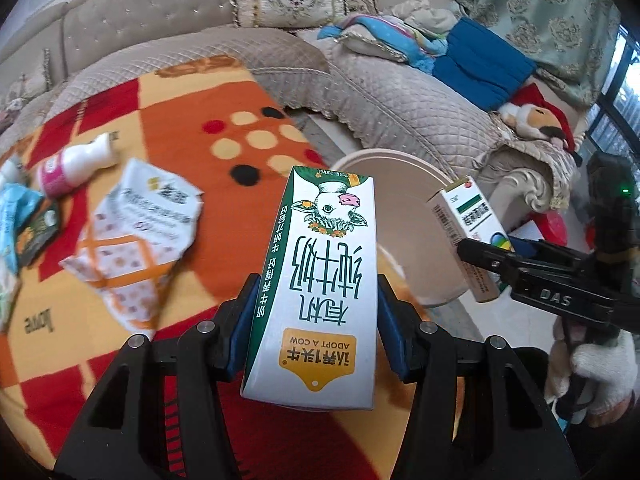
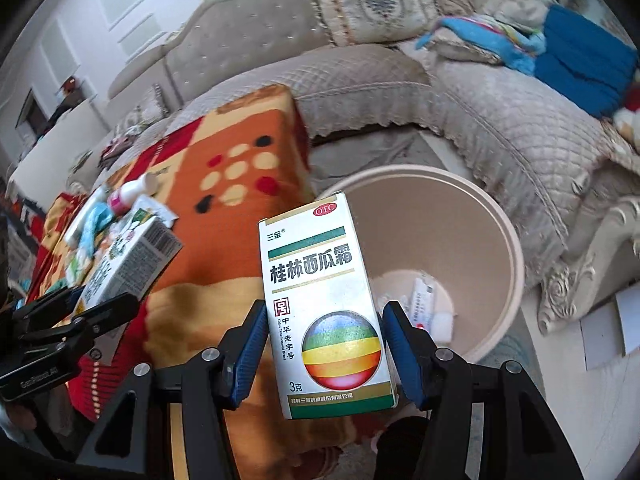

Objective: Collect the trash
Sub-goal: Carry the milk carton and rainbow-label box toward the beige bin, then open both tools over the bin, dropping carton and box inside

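Observation:
My left gripper (image 1: 316, 320) is shut on a white and green milk carton (image 1: 320, 276), held above the blanket's edge, pointing toward the beige trash bin (image 1: 404, 160). My right gripper (image 2: 326, 344) is shut on a white medicine box (image 2: 324, 304), held beside the bin (image 2: 508, 236); the box also shows in the left wrist view (image 1: 468, 224). The bin holds a few white scraps (image 2: 430, 308). More trash lies on the blanket: a crumpled white wrapper (image 1: 136, 240), a small pink-labelled bottle (image 1: 76, 164) and blue packets (image 1: 16, 224).
An orange, red and yellow blanket (image 1: 224, 120) covers the surface at the left. A quilted beige sofa (image 1: 400, 92) curves behind the bin, with cushions, blue cloth (image 1: 480, 64) and a plush toy (image 1: 536, 120). The bin stands on the floor between sofa and blanket.

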The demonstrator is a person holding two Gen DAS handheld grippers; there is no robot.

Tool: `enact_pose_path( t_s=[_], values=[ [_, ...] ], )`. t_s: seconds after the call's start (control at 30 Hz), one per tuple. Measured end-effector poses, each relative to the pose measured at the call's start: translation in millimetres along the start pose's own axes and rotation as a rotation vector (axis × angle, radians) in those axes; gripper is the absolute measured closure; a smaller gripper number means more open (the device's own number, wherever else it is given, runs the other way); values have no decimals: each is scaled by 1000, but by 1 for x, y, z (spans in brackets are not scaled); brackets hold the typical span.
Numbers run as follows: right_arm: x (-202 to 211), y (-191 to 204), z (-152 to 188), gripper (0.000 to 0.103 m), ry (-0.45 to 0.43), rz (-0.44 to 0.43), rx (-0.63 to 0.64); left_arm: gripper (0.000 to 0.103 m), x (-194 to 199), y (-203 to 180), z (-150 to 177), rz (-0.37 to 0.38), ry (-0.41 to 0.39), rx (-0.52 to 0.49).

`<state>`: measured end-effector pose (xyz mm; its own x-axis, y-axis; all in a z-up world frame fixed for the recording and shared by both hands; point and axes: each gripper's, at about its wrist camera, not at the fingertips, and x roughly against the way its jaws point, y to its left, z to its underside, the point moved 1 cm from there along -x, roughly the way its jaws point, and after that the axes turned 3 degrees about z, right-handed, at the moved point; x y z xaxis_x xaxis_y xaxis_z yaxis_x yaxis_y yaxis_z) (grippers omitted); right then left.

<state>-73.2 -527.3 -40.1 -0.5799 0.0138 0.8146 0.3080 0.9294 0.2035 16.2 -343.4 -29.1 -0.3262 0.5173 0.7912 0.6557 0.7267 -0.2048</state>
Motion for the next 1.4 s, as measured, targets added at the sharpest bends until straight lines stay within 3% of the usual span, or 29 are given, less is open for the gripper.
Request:
enact_pose_path(
  t_s=[0.6, 0.83, 0.97, 1.4],
  values=[
    [-68, -60, 9, 46, 137, 55, -162, 52, -68, -35, -27, 88, 57, -13],
    [-75, -77, 15, 45, 176, 64, -242, 49, -74, -33, -33, 142, 69, 21],
    [-71, -81, 15, 40, 165, 62, -265, 47, -71, -33, -36, 174, 64, 32],
    [-54, -75, 15, 39, 139, 81, -250, 47, -53, -31, -30, 145, 32, 11]
  ],
)
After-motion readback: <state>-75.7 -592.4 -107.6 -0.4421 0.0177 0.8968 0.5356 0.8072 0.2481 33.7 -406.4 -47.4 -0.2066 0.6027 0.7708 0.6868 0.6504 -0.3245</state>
